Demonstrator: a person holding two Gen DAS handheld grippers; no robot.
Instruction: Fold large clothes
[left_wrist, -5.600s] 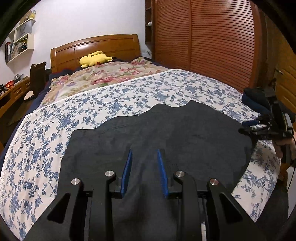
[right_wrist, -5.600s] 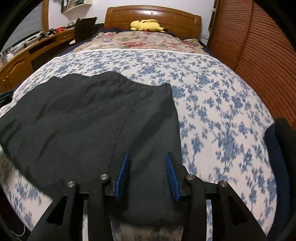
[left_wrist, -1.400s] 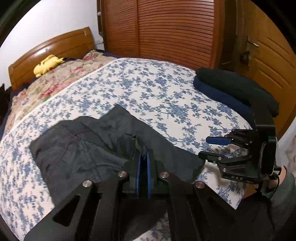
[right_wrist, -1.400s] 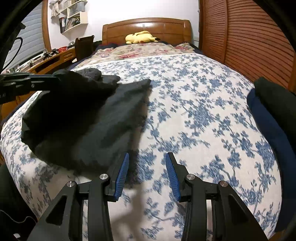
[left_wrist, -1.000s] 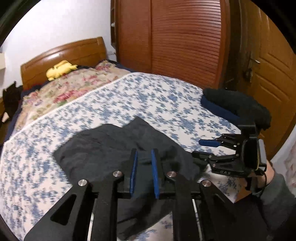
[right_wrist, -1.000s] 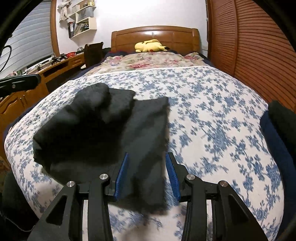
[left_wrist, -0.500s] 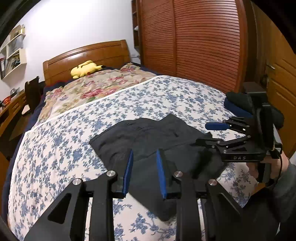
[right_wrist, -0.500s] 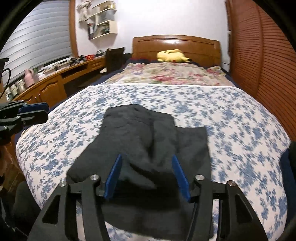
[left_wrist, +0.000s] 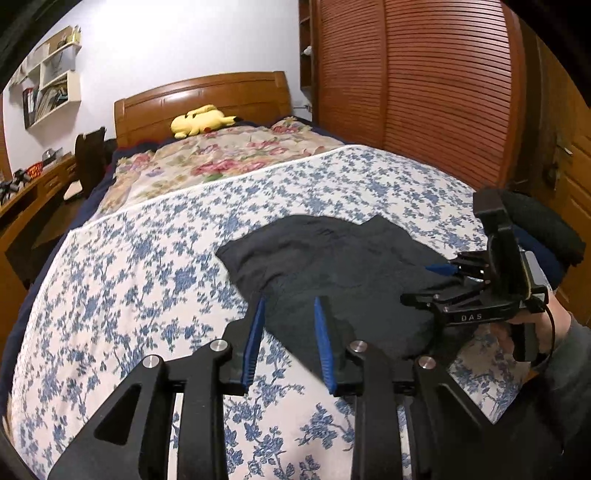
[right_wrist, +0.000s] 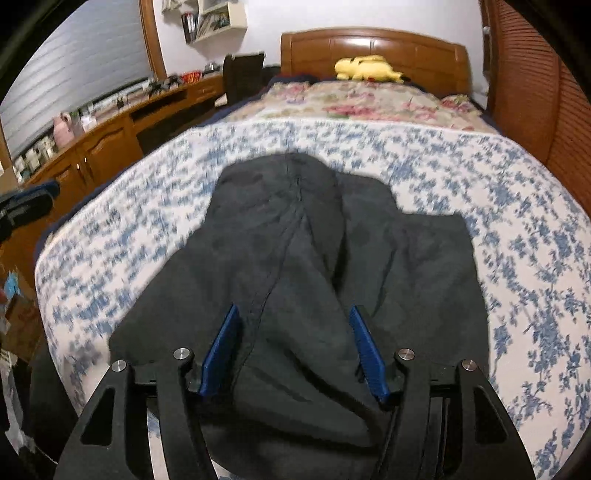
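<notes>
A dark grey garment (left_wrist: 332, 266) lies folded over itself in a loose heap on the blue-flowered bedspread (left_wrist: 147, 266), near the foot of the bed. My left gripper (left_wrist: 290, 301) is open just short of the garment's near left edge, with nothing pinched between its blue pads. A hand holds my right gripper (left_wrist: 424, 282) at the garment's right side. In the right wrist view the right gripper (right_wrist: 293, 308) stands wide open above the garment (right_wrist: 295, 240); the cloth lies between and under the fingers, and the pads do not press on it.
A yellow plush toy (left_wrist: 201, 120) lies by the wooden headboard (left_wrist: 199, 96), on a flowered quilt (left_wrist: 221, 158). Folded dark clothes (left_wrist: 543, 232) are stacked at the bed's right edge, before the slatted wardrobe (left_wrist: 413, 92). A desk (right_wrist: 110, 129) runs along the left.
The left gripper, earlier shut on the garment, has opened and drawn back. The right gripper's jaws have widened. The garment has come down from the left gripper's hold into a folded heap.
</notes>
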